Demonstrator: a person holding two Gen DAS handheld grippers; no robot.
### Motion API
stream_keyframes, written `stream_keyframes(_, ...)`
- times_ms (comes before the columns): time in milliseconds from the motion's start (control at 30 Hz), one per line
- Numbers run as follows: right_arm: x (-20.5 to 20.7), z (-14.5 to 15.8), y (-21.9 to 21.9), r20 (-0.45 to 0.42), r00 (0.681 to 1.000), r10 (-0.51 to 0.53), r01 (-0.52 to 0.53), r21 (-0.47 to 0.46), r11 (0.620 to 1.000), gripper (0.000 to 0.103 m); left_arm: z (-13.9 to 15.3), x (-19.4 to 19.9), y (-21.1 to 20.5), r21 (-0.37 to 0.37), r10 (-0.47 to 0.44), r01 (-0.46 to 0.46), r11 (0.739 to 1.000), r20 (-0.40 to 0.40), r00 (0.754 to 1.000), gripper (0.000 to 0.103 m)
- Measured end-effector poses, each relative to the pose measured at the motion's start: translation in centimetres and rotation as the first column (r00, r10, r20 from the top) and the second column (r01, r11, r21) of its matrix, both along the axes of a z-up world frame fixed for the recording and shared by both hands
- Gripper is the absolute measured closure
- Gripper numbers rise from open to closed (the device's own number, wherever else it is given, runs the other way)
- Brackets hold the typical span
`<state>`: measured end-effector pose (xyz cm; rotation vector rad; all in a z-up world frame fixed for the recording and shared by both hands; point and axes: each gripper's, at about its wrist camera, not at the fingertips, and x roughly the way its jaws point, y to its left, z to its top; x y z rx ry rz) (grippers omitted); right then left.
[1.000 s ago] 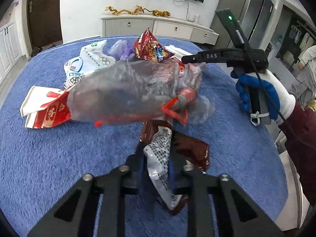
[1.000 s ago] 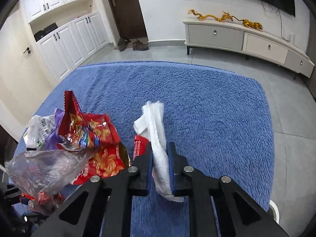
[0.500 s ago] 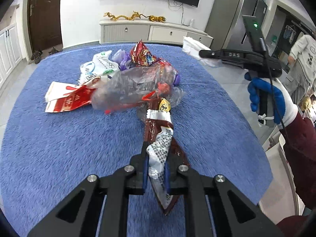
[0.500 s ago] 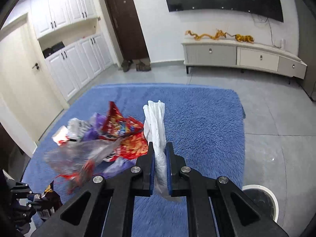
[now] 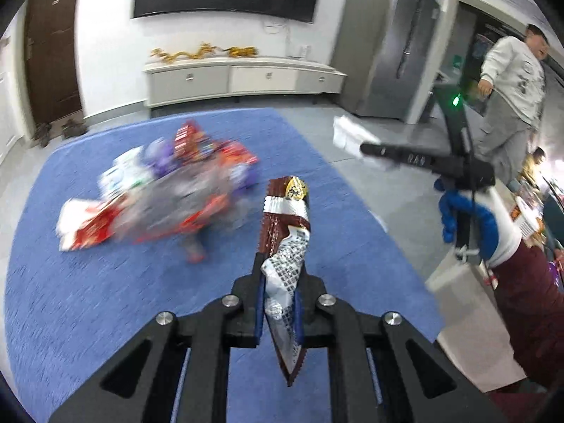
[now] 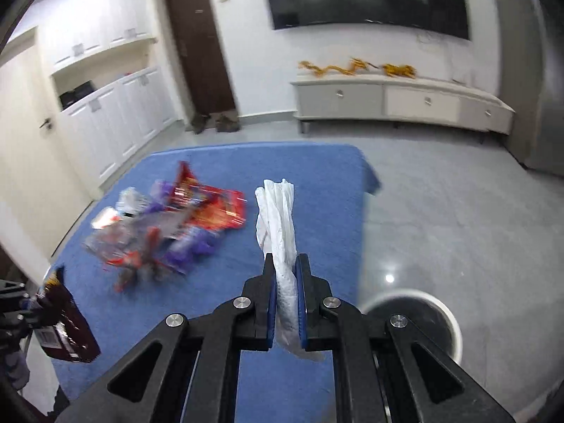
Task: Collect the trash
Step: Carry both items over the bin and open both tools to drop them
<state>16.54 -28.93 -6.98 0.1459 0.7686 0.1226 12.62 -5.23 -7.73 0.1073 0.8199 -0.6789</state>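
Note:
My left gripper is shut on a brown and silver snack wrapper, held well above the blue carpeted table. My right gripper is shut on a crumpled white tissue, also lifted off the table. It shows in the left wrist view off the table's right edge, with the tissue sticking out. A blurred pile of wrappers and a clear plastic bag lies on the table; it also shows in the right wrist view.
A round white-rimmed bin stands on the grey floor right of the table. A white TV cabinet lines the far wall. A grey fridge and a standing person are at the right.
Both grippers have risen and pulled back from the pile with their pieces. The right gripper has moved out past the table's right edge, and the bin shows more fully.

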Motion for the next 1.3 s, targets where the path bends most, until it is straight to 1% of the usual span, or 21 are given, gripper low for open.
stream_keyframes(133, -1.8, -1.6, -4.7, -0.045, 0.993, -0.11, 0.111, 0.0, 0.994, 0.093, 0.4, 1.4, -5.4, 0.004, -0.083, 0.083, 0.997, 0.0, 0.997, 0.091)
stream_keyframes(300, -3.4, -4.8, -9.9, -0.12, 0.968, -0.219, 0.222, 0.009, 0.975, 0.092, -0.2, 4.6, -12.9, -0.007, -0.167, 0.167, 0.986, -0.043, 0.985, 0.091)
stream_keyframes(433, -3.6, -7.7, -12.7, -0.173, 0.949, -0.264, 0.273, 0.03, 0.961, 0.09, -1.0, 6.5, -18.6, -0.002, -0.201, 0.201, 0.98, -0.06, 0.978, 0.091)
stream_keyframes(500, -3.6, -9.3, -14.1, -0.199, 0.939, -0.281, 0.295, 0.044, 0.954, 0.089, -1.8, 7.7, -21.5, 0.019, -0.211, 0.213, 0.977, -0.063, 0.975, 0.089)
stream_keyframes(667, -2.9, -12.3, -15.9, -0.242, 0.92, -0.309, 0.335, 0.074, 0.939, 0.089, -4.1, 10.1, -26.6, 0.037, -0.223, 0.227, 0.973, -0.095, 0.97, 0.086)
stream_keyframes(700, -2.6, -12.9, -16.2, -0.249, 0.916, -0.316, 0.344, 0.079, 0.936, 0.089, -4.5, 10.5, -27.3, 0.04, -0.223, 0.227, 0.973, -0.096, 0.97, 0.084)
stream_keyframes(767, -2.3, -13.8, -16.8, -0.261, 0.908, -0.328, 0.361, 0.086, 0.929, 0.089, -5.4, 11.5, -28.6, 0.034, -0.218, 0.223, 0.974, -0.124, 0.968, 0.064)
stream_keyframes(833, -2.0, -14.6, -17.8, -0.271, 0.901, -0.339, 0.376, 0.098, 0.922, 0.08, -6.4, 12.4, -29.6, 0.02, -0.206, 0.212, 0.977, -0.154, 0.966, 0.053)
stream_keyframes(867, -1.9, -14.9, -18.1, -0.275, 0.897, -0.346, 0.385, 0.1, 0.918, 0.072, -6.7, 12.8, -29.8, 0.021, -0.202, 0.208, 0.978, -0.159, 0.966, 0.052)
stream_keyframes(900, -1.6, -15.2, -18.2, -0.279, 0.893, -0.352, 0.392, 0.1, 0.915, 0.067, -7.1, 13.0, -30.0, 0.025, -0.201, 0.208, 0.978, -0.166, 0.965, 0.052)
stream_keyframes(1033, -1.9, -15.9, -19.0, -0.285, 0.884, -0.371, 0.413, 0.101, 0.905, 0.063, -7.7, 13.1, -30.1, 0.029, -0.206, 0.213, 0.977, -0.167, 0.964, 0.052)
stream_keyframes(1100, -2.1, -16.0, -19.3, -0.285, 0.879, -0.383, 0.425, 0.102, 0.899, 0.06, -7.7, 12.9, -30.1, 0.025, -0.206, 0.213, 0.977, -0.167, 0.964, 0.052)
stream_keyframes(1233, -2.4, -15.9, -19.3, -0.281, 0.872, -0.401, 0.444, 0.111, 0.889, 0.059, -7.4, 12.5, -29.3, 0.024, -0.204, 0.21, 0.977, -0.162, 0.966, 0.052)
stream_keyframes(1300, -2.7, -15.7, -19.1, -0.276, 0.872, -0.404, 0.446, 0.112, 0.888, 0.058, -7.2, 12.3, -29.0, 0.027, -0.202, 0.208, 0.978, -0.156, 0.967, 0.051)
